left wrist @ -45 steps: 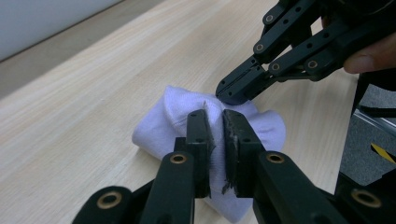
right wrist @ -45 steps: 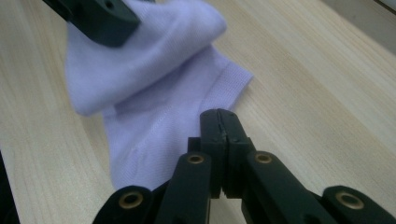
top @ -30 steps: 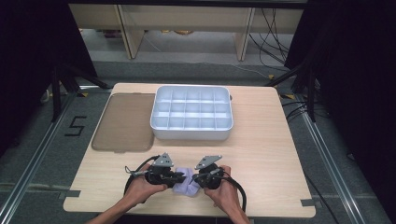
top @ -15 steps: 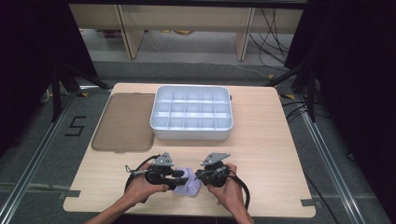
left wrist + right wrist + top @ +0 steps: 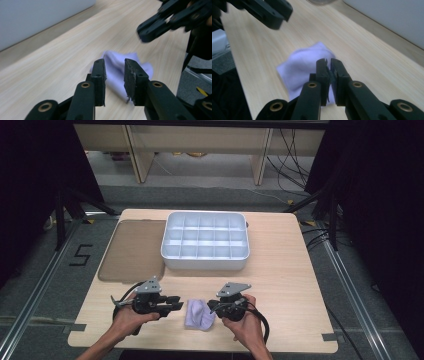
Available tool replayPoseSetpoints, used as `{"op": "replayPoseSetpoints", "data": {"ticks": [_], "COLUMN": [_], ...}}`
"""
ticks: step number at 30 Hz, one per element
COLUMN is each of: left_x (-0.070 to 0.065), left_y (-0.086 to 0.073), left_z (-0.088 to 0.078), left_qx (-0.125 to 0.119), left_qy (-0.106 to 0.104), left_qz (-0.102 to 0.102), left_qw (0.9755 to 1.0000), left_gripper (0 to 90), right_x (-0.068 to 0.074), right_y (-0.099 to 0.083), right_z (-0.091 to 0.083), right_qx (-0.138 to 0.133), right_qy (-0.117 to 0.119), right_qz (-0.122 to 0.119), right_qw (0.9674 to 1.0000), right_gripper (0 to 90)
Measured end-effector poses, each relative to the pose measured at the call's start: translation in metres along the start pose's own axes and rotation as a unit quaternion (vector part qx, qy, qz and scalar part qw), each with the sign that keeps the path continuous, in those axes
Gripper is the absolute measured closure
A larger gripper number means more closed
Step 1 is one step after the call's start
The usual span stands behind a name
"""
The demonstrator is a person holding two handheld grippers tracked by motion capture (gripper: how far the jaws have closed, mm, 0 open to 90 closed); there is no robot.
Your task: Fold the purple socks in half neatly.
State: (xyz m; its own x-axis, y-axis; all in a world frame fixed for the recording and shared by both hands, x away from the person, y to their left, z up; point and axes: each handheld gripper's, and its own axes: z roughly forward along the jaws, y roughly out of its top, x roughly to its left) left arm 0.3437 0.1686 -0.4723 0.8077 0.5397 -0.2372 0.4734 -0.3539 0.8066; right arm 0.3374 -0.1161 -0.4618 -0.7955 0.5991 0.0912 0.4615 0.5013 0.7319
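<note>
Cloth point(image 5: 199, 314) lies free near bench point(image 5: 280, 285) front edge. Left gripper point(image 5: 115, 72) jaws narrow, just closing — empty; right gripper point(image 5: 330, 72) jaws nearly shut, empty. Folding step; next, pinch an edge.

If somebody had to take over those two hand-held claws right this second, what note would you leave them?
Left gripper: jaws open, just been closing, nothing between them; the cloth lies beyond.
Right gripper: shut, just above the cloth's near edge; a grip can't be confirmed.
Lilac cloth: bunched on the table between the grippers, in front of the white divided tray.
Done: cloth gathered into a bundle.
Left: probably placing it.
</note>
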Motion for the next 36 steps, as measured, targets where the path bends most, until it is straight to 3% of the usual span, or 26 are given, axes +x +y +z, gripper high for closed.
{"op": "replayPoseSetpoints", "data": {"ticks": [3,6,8,10,12,14,17,21,22,23,25,27,28,29,31,35,36], "left_x": [0.002,0.001,0.001,0.002,0.001,0.003,0.004,0.005,0.005,0.004,0.004,0.002,0.002,0.001,-0.001,-0.007,-0.009], "left_y": [-0.012,-0.018,-0.024,-0.026,-0.029,-0.031,-0.031,-0.031,-0.031,-0.031,-0.030,-0.029,-0.028,-0.027,-0.025,-0.017,-0.012], "left_z": [-0.007,-0.010,-0.015,-0.017,-0.020,-0.022,-0.022,-0.023,-0.023,-0.023,-0.022,-0.021,-0.021,-0.021,-0.018,-0.009,-0.003], "left_qx": [0.010,0.017,0.023,0.024,0.027,0.027,0.029,0.037,0.036,0.031,0.027,0.019,0.020,0.015,0.011,0.009,0.011], "left_qy": [0.005,0.012,0.014,0.016,0.018,0.026,0.025,0.030,0.030,0.032,0.029,0.025,0.021,0.021,0.017,0.010,0.007], "left_qz": [-0.005,-0.006,-0.005,-0.001,-0.013,-0.002,-0.007,-0.002,-0.006,-0.008,-0.006,-0.006,0.002,0.001,0.009,0.020,0.041], "left_qw": [0.9999,0.9998,0.9996,0.9996,0.9994,0.9993,0.9993,0.9989,0.9989,0.9990,0.9992,0.9995,0.9996,0.9997,0.9997,0.9997,0.9991], "left_gripper": [71.7,66.7,64.2,61.9,57.5,56.7,56.5,55.8,55.8,56.1,57.0,59.7,61.5,63.0,67.5,77.1,77.1], "right_x": [0.007,0.012,0.021,0.025,0.032,0.034,0.039,0.034,0.029,0.023,0.017,0.011,0.010,0.009,0.006,0.006,0.005], "right_y": [0.009,0.016,0.026,0.029,0.037,0.039,0.037,0.029,0.022,0.014,0.007,0.003,0.000,-0.001,-0.004,-0.008,-0.008], "right_z": [0.003,0.006,0.017,0.022,0.034,0.043,0.051,0.049,0.045,0.037,0.033,0.027,0.027,0.024,0.023,0.026,0.025], "right_qx": [-0.004,-0.005,0.005,0.009,0.022,0.030,0.055,0.075,0.071,0.083,0.072,0.080,0.071,0.085,0.077,0.082,0.091], "right_qy": [0.016,0.025,0.035,0.039,0.046,0.054,0.053,0.041,0.040,0.022,0.020,0.012,0.002,-0.001,0.006,0.003,0.003], "right_qz": [-0.003,-0.009,-0.025,-0.024,-0.038,-0.053,-0.056,-0.060,-0.050,-0.026,-0.019,-0.015,-0.012,0.001,-0.011,-0.001,0.000], "right_qw": [0.9999,0.9996,0.9991,0.9989,0.9980,0.9967,0.9955,0.9946,0.9955,0.9960,0.9970,0.9966,0.9974,0.9964,0.9969,0.9966,0.9958], "right_gripper": [87.1,88.1,90.0,90.0,90.0,90.0,90.0,90.0,90.0,90.0,90.0,90.0,90.0,90.0,90.0,90.0,90.0]}}
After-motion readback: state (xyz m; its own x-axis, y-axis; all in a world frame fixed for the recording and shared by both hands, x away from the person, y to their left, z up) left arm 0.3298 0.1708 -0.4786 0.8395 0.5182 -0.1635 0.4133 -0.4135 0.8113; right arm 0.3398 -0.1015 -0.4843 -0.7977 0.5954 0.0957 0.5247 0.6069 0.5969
